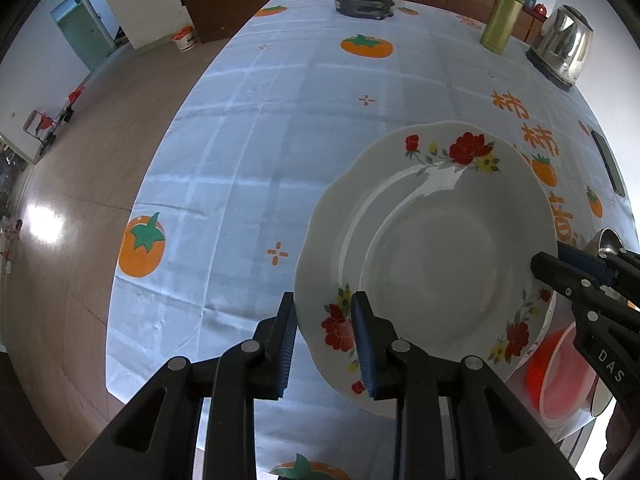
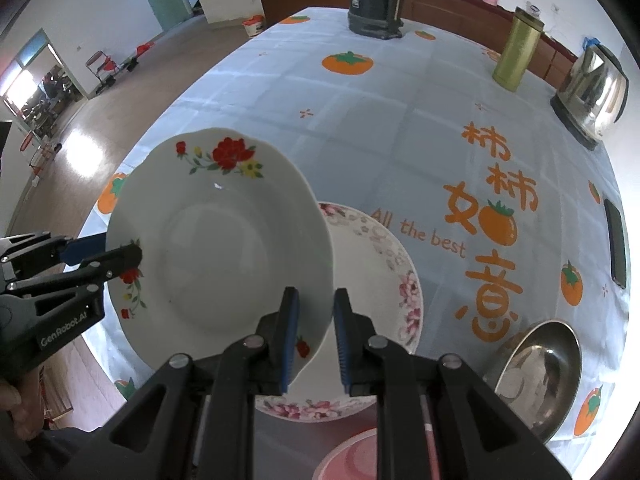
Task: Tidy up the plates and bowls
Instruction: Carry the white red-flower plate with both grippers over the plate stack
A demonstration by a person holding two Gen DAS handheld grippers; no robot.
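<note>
left claw (image 1: pixel 324 344): clamped on the near rim of the red-flower plate (image 1: pixel 432 264), one pad above the rim and one below.
right claw (image 2: pixel 316 340): clamped on the opposite rim of the same plate; in the left wrist view it (image 1: pixel 560 264) comes in from the right edge.
plate position: held between the two claws, clear of the surface (image 2: pixel 400 120), roughly level, partly over the pink-flower plate (image 2: pixel 384 276) that lies flat on the persimmon-print cloth.
how it will handle: glazed ceramic by the look of it, so stiff, fairly heavy for a rim pinch, slick under the pads and breakable if it drops or knocks the plate below.
where to hold: the flat band of the scalloped rim, on two opposite sides as now; a one-sided pinch would likely let it tip.
nearby bowls: a steel bowl (image 2: pixel 540 368) to the right on the surface, a red plastic bowl (image 1: pixel 560 372) partly under the lifted plate, something pink (image 2: pixel 352 456) at the near edge, too hidden to name.
farther off: a gold canister (image 2: pixel 516 56), a steel kettle (image 2: pixel 592 92), a dark appliance (image 2: pixel 376 0) at the far end, a phone (image 2: pixel 616 240) near the right edge.
likely step: setting this plate onto the pink-flower one to stack them.
</note>
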